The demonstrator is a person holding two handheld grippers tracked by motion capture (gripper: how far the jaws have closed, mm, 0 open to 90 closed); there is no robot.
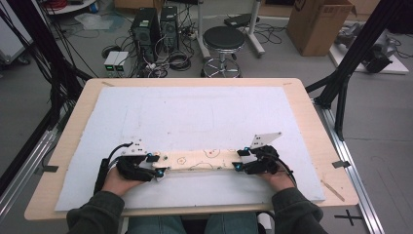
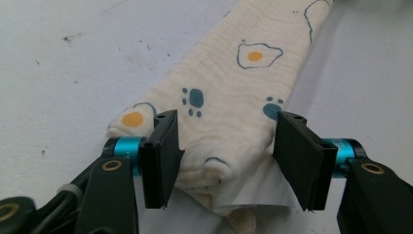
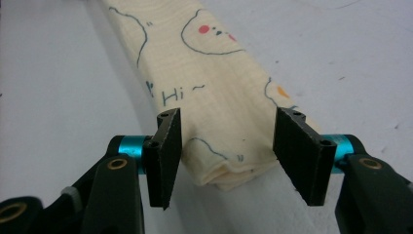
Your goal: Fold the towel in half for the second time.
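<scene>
High view: long narrow folded cream cloth printed with fried eggs, paw prints and bear faces [image 1: 202, 159] lies flat on the pale blue-white foam mat [image 1: 195, 112] that covers the light wooden table [image 1: 314, 131], near the person's edge, running left to right. Left gripper [image 1: 157, 165] sits at the cloth's left end, right gripper [image 1: 239, 161] at its right end, both held low at mat level, forearms in dark green sleeves [image 1: 97, 212] coming in from the bottom. Grey three-cornered plate [image 1: 265, 140] stands up on the right gripper.

Left gripper view: left gripper [image 2: 226, 161] has its jaws spread wide, one on each side of the cloth [image 2: 229, 97] end; left jaw looks to be just touching the folded edge, right jaw stands slightly apart from it. Nothing pinched. A white underlayer of the cloth pokes out at the near end between the jaws.

Right gripper view: right gripper [image 3: 226, 156] also wide, jaws straddling the cloth [image 3: 214, 92] end, "Hi~" print just beyond them. Left jaw close against the fold, possibly touching, hard to tell from this angle; right jaw beside the other edge. Cloth rests on the mat, not lifted

Beyond the table: black round stool [image 1: 223, 39], cardboard box [image 1: 319, 24], computer towers [image 1: 156, 27] on the floor
</scene>
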